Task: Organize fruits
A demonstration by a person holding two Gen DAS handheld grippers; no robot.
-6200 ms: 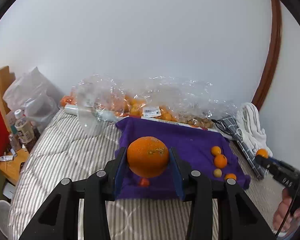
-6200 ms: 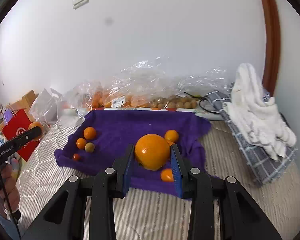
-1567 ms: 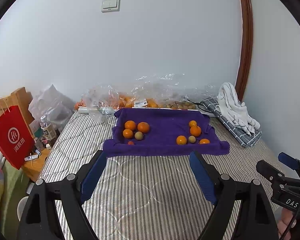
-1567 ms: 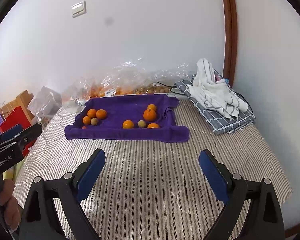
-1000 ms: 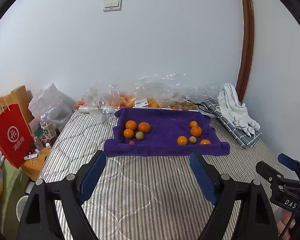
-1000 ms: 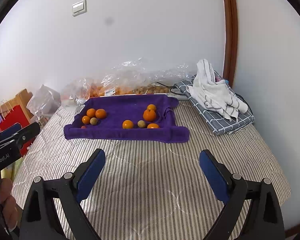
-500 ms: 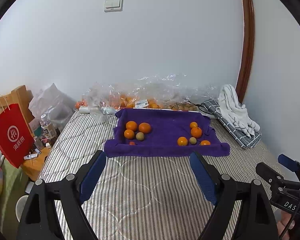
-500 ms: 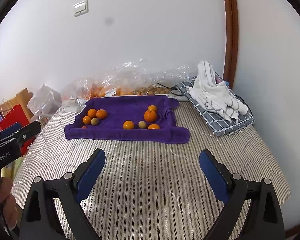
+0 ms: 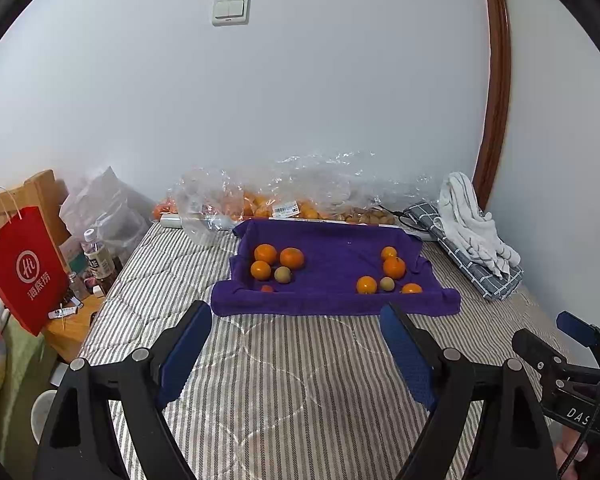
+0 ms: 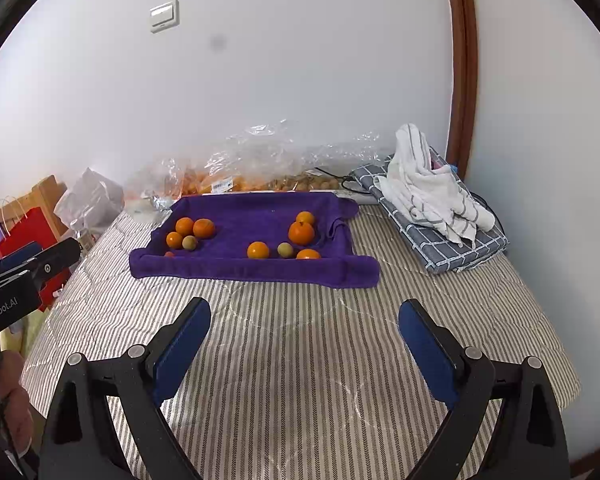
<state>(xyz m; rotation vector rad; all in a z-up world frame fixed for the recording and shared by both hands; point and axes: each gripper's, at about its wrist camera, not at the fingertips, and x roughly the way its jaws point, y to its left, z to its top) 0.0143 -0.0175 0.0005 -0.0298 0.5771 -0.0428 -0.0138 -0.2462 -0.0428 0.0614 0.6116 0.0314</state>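
A purple towel [image 9: 340,276] [image 10: 240,268] lies on the striped mattress with fruit in two groups. The left group [image 9: 278,262] [image 10: 190,232] has three oranges, a small green-brown fruit and a tiny red one. The right group [image 9: 388,274] [image 10: 290,242] has several oranges and a small green-brown fruit. My left gripper [image 9: 296,346] is open and empty, well back from the towel. My right gripper [image 10: 304,336] is open and empty too, also back from the towel. Each gripper shows at the edge of the other's view.
Clear plastic bags of oranges and nuts [image 9: 284,204] [image 10: 260,172] lie against the wall behind the towel. A white towel on a folded checked cloth [image 9: 472,232] [image 10: 432,204] sits at the right. A red paper bag [image 9: 24,264], bottles and a wooden stand are off the mattress's left edge.
Both grippers held an orange 6.2 s ago; now both are open, empty and pulled back from the towel. Over the last second almost nothing has moved.
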